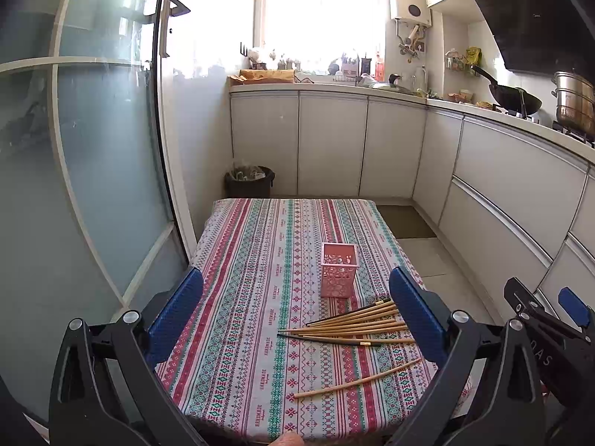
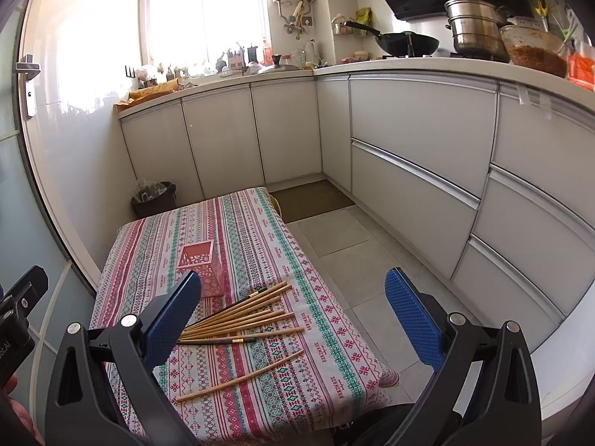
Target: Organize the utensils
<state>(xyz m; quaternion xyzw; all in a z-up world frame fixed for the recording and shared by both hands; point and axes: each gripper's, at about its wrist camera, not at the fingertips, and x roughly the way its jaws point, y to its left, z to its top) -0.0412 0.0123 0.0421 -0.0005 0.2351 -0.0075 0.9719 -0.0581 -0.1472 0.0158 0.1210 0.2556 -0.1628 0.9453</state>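
A pink cut-out holder (image 1: pixel 339 270) stands upright and empty on the patterned tablecloth (image 1: pixel 256 260); the right wrist view shows it too (image 2: pixel 202 264). Several wooden chopsticks (image 1: pixel 353 325) lie fanned just in front of the holder, also in the right wrist view (image 2: pixel 241 316). One chopstick (image 1: pixel 357 379) lies apart, nearer to me (image 2: pixel 240 381). My left gripper (image 1: pixel 297 327) is open and empty above the near table edge. My right gripper (image 2: pixel 293 319) is open and empty, off the table's right side; part of it shows in the left wrist view (image 1: pixel 550 319).
The small table stands against a glass door (image 1: pixel 93 148) on the left. White kitchen cabinets (image 2: pixel 409 156) run along the back and right. A black bin (image 1: pixel 249 182) sits behind the table. A wok (image 2: pixel 405 42) and steel pots (image 2: pixel 476 26) are on the counter.
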